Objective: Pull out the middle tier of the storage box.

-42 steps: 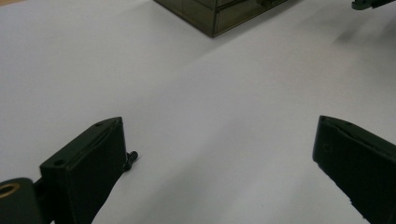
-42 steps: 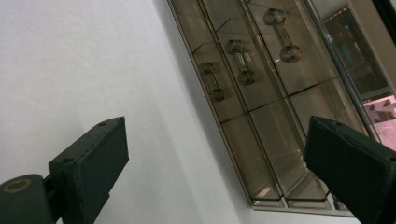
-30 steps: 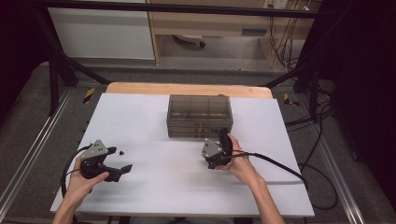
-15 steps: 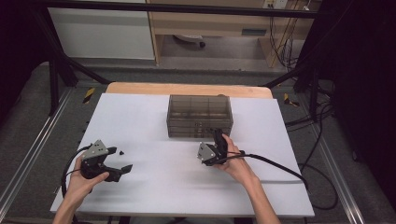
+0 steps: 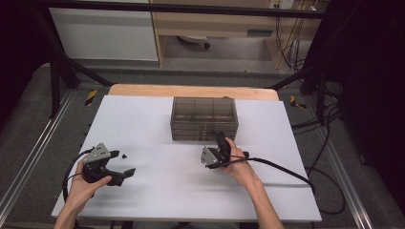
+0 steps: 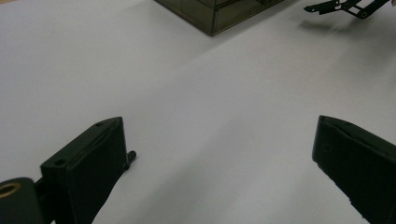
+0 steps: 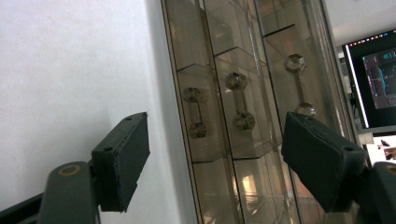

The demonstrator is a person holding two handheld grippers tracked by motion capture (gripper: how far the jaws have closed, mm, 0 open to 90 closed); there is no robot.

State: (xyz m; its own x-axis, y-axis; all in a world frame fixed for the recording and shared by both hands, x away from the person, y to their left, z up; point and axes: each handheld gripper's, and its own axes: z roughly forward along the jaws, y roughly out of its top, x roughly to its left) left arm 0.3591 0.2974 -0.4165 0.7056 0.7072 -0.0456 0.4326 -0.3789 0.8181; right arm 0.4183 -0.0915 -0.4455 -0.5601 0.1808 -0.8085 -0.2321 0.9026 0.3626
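A smoky see-through drawer cabinet (image 5: 204, 119) stands at the middle back of the white table (image 5: 157, 191). My right gripper (image 5: 220, 141) is just in front of it, rolled onto its side and pointing at the drawer fronts. In the right gripper view its jaws (image 7: 215, 126) are open and have just been closing; the dumbbell-shaped drawer handles (image 7: 240, 100) show between them, a little beyond the pads and untouched. My left gripper (image 5: 125, 163) rests at the front left, open, with only bare table between its jaws (image 6: 217, 135). The cabinet's corner (image 6: 219, 14) shows at the top of that view.
A wooden strip (image 5: 191, 90) runs along the table's back edge. The right gripper's cable (image 5: 286, 169) trails across the table to the right and off its edge. Black frame posts (image 5: 57, 71) stand at both sides. A lit monitor (image 7: 373, 79) shows beyond the cabinet.
The right gripper has rolled onto its side and moved slightly up toward the cabinet's front. The left gripper has stayed where it was.
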